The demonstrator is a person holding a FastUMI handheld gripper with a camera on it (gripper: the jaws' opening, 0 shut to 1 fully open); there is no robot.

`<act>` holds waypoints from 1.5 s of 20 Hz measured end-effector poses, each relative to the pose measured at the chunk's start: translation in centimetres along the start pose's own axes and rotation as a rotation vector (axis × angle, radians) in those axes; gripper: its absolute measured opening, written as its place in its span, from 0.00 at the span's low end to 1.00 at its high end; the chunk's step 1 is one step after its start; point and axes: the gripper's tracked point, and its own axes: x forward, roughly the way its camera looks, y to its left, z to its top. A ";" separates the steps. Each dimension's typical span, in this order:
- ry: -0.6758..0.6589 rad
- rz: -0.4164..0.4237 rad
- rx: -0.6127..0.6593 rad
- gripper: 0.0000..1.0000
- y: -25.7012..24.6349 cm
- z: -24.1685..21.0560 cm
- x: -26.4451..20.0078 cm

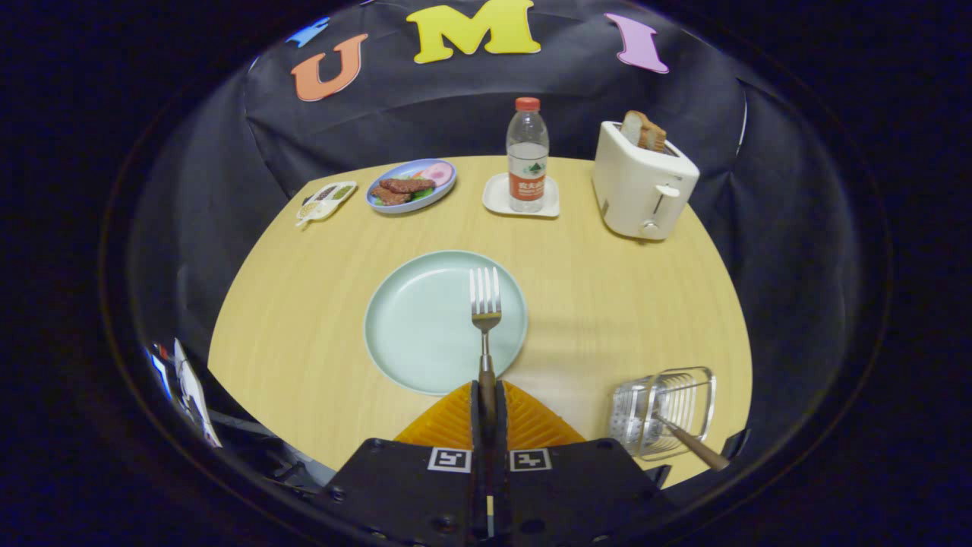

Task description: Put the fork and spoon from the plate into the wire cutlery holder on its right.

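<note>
My gripper (486,399) is shut on the brown handle of the fork (485,308), whose tines point away from me over the right part of the pale green plate (414,327). The plate lies on the wooden table just beyond my fingers and holds nothing else. To the right of my fingers, near the table's front edge, stands the wire cutlery holder (668,410). A brown-handled utensil (695,448), apparently the spoon, sticks out of the holder toward the front right.
A white toaster (642,182) with bread stands at the far right. A water bottle (527,156) on a white coaster is at the far middle. A blue plate of food (411,186) and a small white dish (326,201) sit at the far left.
</note>
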 end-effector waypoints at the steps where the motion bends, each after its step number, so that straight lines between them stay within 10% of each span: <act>1: 0.003 -0.003 0.000 0.04 -1.3 -0.1 -0.7; 15: 0.258 0.040 0.080 0.05 -12.8 -7.5 -7.9; 30: 0.569 0.004 0.260 0.06 -13.4 -7.5 -6.9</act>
